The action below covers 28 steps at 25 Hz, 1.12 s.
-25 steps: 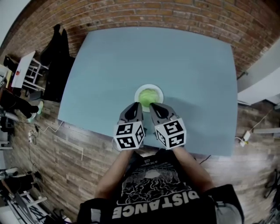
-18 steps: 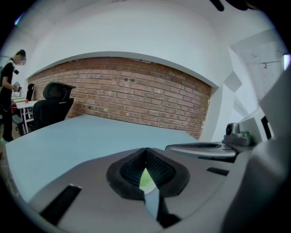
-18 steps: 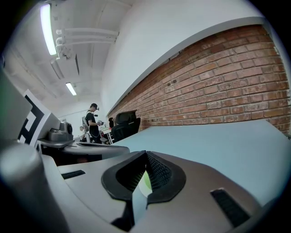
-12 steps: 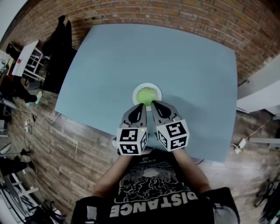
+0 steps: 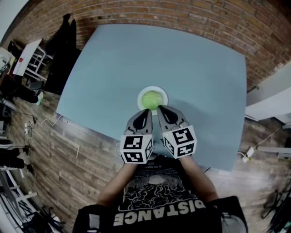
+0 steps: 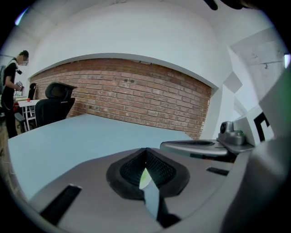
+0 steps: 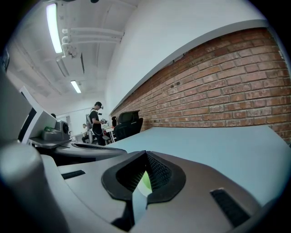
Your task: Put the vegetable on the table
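A round green vegetable [image 5: 153, 98] lies on a small white plate [image 5: 141, 93] near the front middle of the blue-grey table [image 5: 195, 63]. Both grippers hover side by side just short of the plate's near rim. My left gripper [image 5: 147, 111] points at the plate's near left, my right gripper [image 5: 160, 108] at its near right. In the left gripper view the left gripper [image 6: 145, 153] has its jaws together at the tips, with a sliver of green vegetable [image 6: 144, 178] showing behind. The right gripper [image 7: 145, 155] looks the same, with the vegetable [image 7: 145, 182] glimpsed through the slit. Neither holds anything.
A black office chair [image 5: 61, 54] stands at the table's far left corner, next to a white desk [image 5: 28, 61]. A brick wall [image 5: 191, 13] runs behind the table. A person [image 6: 10, 98] stands by the desk. Cables [image 5: 43, 122] lie on the wooden floor.
The head view has shifted slightly. Both grippers stay shut at the plate's near edge, and the vegetable has not moved.
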Motion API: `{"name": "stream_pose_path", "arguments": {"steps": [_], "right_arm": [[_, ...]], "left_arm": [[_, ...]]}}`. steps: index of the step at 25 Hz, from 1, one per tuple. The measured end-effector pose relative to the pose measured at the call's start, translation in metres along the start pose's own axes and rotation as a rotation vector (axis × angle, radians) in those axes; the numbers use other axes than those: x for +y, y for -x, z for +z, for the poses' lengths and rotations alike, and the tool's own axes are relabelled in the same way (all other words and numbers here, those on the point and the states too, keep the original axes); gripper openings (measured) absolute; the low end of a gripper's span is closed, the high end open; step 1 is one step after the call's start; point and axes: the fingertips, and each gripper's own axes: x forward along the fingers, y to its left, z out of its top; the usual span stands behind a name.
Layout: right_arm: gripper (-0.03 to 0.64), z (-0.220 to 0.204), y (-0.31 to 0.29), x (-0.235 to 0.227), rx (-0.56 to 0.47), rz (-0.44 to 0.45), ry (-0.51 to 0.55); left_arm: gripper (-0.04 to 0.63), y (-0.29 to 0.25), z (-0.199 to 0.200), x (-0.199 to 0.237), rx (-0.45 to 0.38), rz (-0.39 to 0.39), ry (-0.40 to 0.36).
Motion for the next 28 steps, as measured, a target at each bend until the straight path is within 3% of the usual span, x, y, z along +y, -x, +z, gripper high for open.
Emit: {"name": "stream_pose_path", "arguments": {"steps": [28], "right_arm": [[0.008, -0.0062, 0.0014, 0.0082, 0.018, 0.009, 0.040]], "left_arm": [[0.001, 0.0020, -0.0039, 0.0021, 0.001, -0.011, 0.032]]}}
